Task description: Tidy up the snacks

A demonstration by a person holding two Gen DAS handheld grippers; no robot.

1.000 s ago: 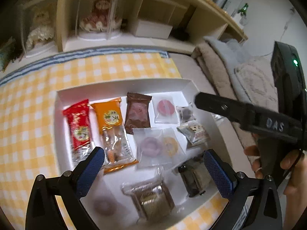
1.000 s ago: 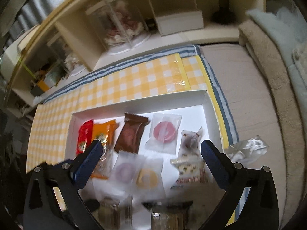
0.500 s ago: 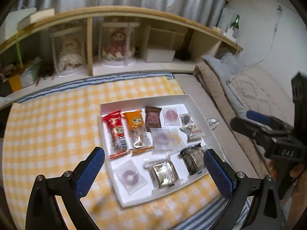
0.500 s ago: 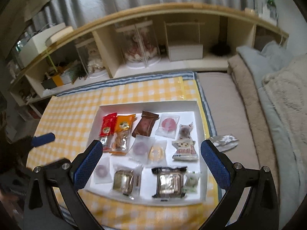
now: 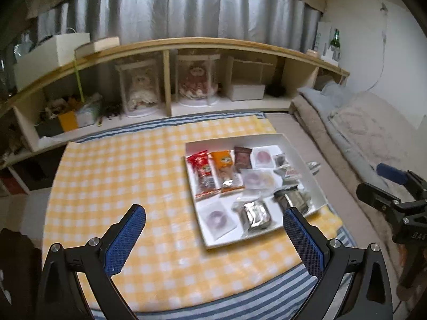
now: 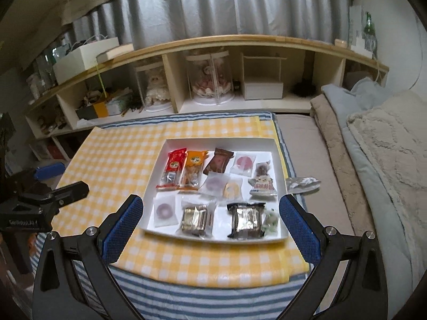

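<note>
A shallow white tray point(image 6: 217, 140) point(image 5: 315, 182) lies on the yellow checked cloth point(image 6: 128, 154) point(image 5: 128, 170) and holds several wrapped snacks in rows: a red packet point(image 6: 173, 166), an orange packet point(image 6: 193, 169), a brown packet point(image 6: 217, 161), clear round-sweet wrappers and two foil packs point(image 6: 194, 218). One crumpled silver wrapper point(image 6: 303, 184) rests outside the tray on the right. My right gripper point(image 6: 212, 230) hangs open, well back from the tray's near edge. Above the cloth to the tray's left, my left gripper point(image 5: 213, 236) is open too. Neither holds anything.
A low wooden shelf point(image 6: 213, 45) runs along the back with doll cases point(image 6: 210, 78), boxes and clutter. Folded blankets and a fluffy pillow point(image 6: 387, 144) fill the right side. A blue striped sheet point(image 6: 202, 298) shows under the cloth's front edge.
Both grippers have pulled up and far back from the tray, so the whole cloth and shelf now show. The left one has also drifted left. The snacks have not moved.
</note>
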